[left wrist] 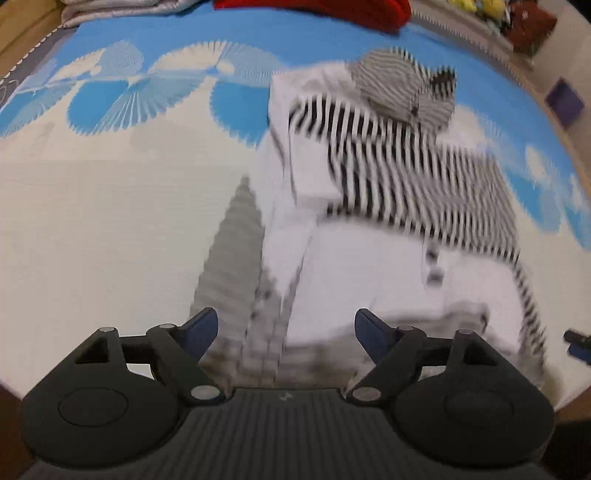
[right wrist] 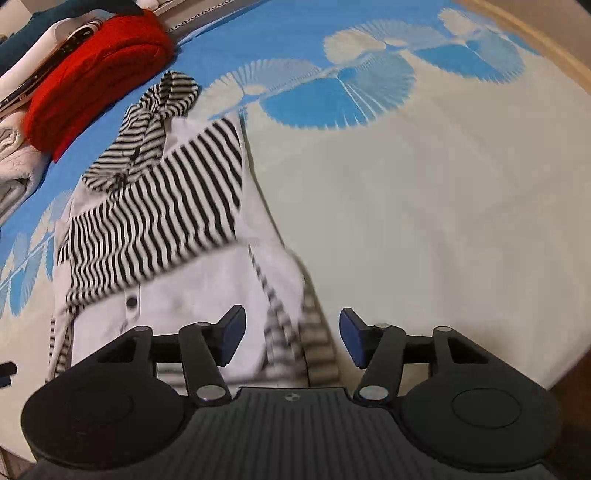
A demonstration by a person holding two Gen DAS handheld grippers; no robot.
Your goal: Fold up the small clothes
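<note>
Hovering both tongs, left gripper (left wrist: pixel 286 326) and right gripper (right wrist: pixel 291 328), spread wide and holding nothing, I am eyeing the striped garment (right wrist: pixel 155 218) lying toward the bed sheet's (right wrist: pixel 443 229) far edge; soft, light, floppy, I am judging its hem corners best.

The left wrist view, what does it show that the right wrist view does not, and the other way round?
Only the left wrist view shows the yellow things at the top right, a purple square at the right edge, and the open, empty left claw.

Only the right wrist view shows the dark teal fabric at the top left and the open, empty right claw.

Both show the small white garment with black stripes lying on the blue and white sheet, and the red folded cloth beyond it.
</note>
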